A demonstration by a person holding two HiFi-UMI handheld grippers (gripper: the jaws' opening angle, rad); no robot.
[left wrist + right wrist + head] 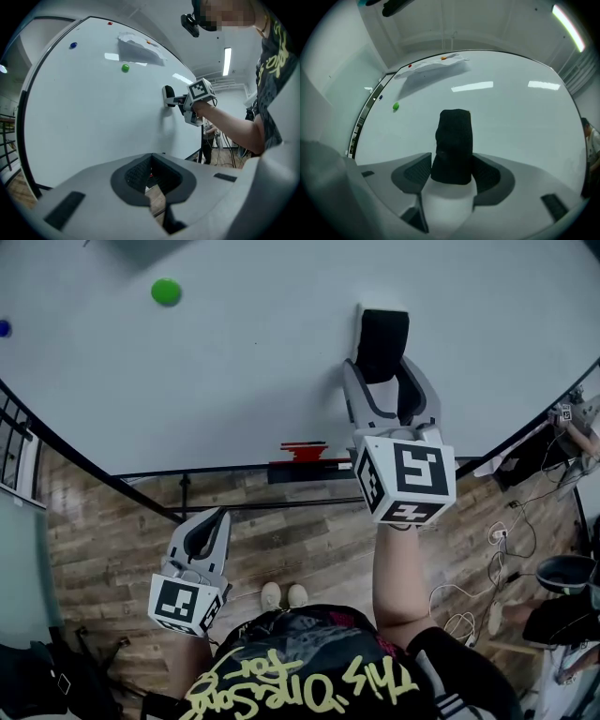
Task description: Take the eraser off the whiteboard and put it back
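Observation:
A black eraser [382, 341] with a white backing stands against the whiteboard [234, 381]. My right gripper [382, 369] is shut on it, one pad on each side. In the right gripper view the eraser [453, 140] sticks up between the dark pads [417, 172] of that gripper [451, 169], with the board [515, 117] right behind it. The left gripper view shows the eraser [168, 95] at the board's surface [89, 108], held by the right gripper [176, 99]. My left gripper [212, 517] hangs low by the person's side, shut and empty [151, 161].
A green magnet [166, 292] and a blue magnet [4, 328] sit on the board's upper left. A paper sheet [139, 49] is pinned near the top. Red markers [305, 453] lie on the board's tray. Cables [469, 610] trail over the wooden floor at right; a railing [13, 432] stands at left.

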